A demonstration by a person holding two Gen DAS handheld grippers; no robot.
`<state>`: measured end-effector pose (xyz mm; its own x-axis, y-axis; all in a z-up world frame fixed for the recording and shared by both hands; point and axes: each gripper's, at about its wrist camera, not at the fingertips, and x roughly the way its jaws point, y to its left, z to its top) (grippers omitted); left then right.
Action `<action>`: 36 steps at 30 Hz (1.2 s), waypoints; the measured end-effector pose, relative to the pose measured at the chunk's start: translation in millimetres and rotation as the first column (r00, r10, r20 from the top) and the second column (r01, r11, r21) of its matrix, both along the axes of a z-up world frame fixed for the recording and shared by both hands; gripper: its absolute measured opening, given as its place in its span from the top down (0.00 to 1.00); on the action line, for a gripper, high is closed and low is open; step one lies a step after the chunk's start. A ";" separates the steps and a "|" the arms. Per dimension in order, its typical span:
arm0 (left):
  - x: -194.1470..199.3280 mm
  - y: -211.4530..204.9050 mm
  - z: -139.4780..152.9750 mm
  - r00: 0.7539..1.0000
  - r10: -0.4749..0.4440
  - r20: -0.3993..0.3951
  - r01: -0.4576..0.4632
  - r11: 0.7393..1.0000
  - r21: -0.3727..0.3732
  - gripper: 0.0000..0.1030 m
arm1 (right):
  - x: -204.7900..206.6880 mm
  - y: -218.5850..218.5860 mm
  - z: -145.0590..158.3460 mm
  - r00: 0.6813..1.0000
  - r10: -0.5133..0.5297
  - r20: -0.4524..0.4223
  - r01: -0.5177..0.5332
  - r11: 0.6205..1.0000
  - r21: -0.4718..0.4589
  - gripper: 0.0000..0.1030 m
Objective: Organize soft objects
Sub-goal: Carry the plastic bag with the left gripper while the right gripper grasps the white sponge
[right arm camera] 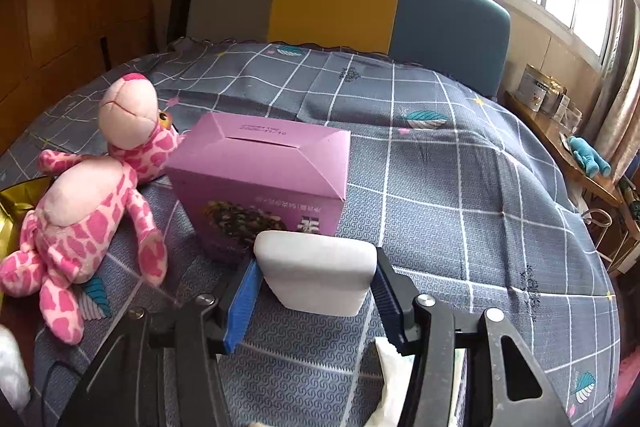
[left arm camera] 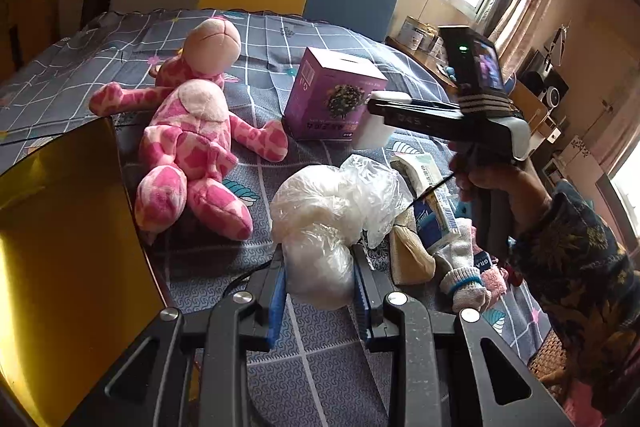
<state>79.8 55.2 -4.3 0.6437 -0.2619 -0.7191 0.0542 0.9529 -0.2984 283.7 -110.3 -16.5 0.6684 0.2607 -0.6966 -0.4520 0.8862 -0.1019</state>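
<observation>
- The left gripper (left arm camera: pixel 320 291) was clamped on a white plastic bag (left arm camera: pixel 320 227) of soft filling, which lay on the grey checked bedspread (right arm camera: pixel 460 187).
- The right gripper (right arm camera: pixel 316 291) held a white sponge (right arm camera: pixel 316 271) between its blue pads (right arm camera: pixel 242 303), raised above the bedspread just in front of the purple box (right arm camera: pixel 260 167).
- In the left wrist view, a hand (left arm camera: pixel 500 183) with a patterned sleeve (left arm camera: pixel 580 259) carried that gripper.
- A pink plush (left arm camera: pixel 192 143) lay on its back to the left of the box, near a gold bin (left arm camera: pixel 60 227) at the bed's left edge.
- Socks (left arm camera: pixel 464 267) and tissue packs (left arm camera: pixel 432 203) lay bunched to the right of the bag.
- A headboard (right arm camera: pixel 340 3) in grey, yellow and blue stood behind the bed.
</observation>
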 end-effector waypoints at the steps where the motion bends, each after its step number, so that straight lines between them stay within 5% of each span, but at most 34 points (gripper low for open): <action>1: -1.8 1.6 0.1 1.000 0.005 0.002 -0.005 1.000 0.003 0.71 | -5.2 -1.6 3.0 1.000 0.000 0.004 0.000 1.000 0.003 0.48; 12: -34.2 47.4 8.1 0.990 0.139 0.024 -0.139 0.990 0.032 0.71 | -77.6 -1.9 21.3 1.000 0.020 -0.018 -0.020 1.000 0.019 0.48; 27: -75.7 135.3 -2.1 0.934 0.357 0.025 -0.357 0.921 0.155 0.71 | -177.1 25.5 27.8 0.992 0.117 -0.045 -0.116 0.993 0.023 0.48; 36: -44.9 175.4 -23.8 0.917 0.391 -0.079 -0.385 0.919 0.086 0.71 | -216.2 41.3 23.6 0.986 0.147 -0.073 -0.145 0.989 0.030 0.48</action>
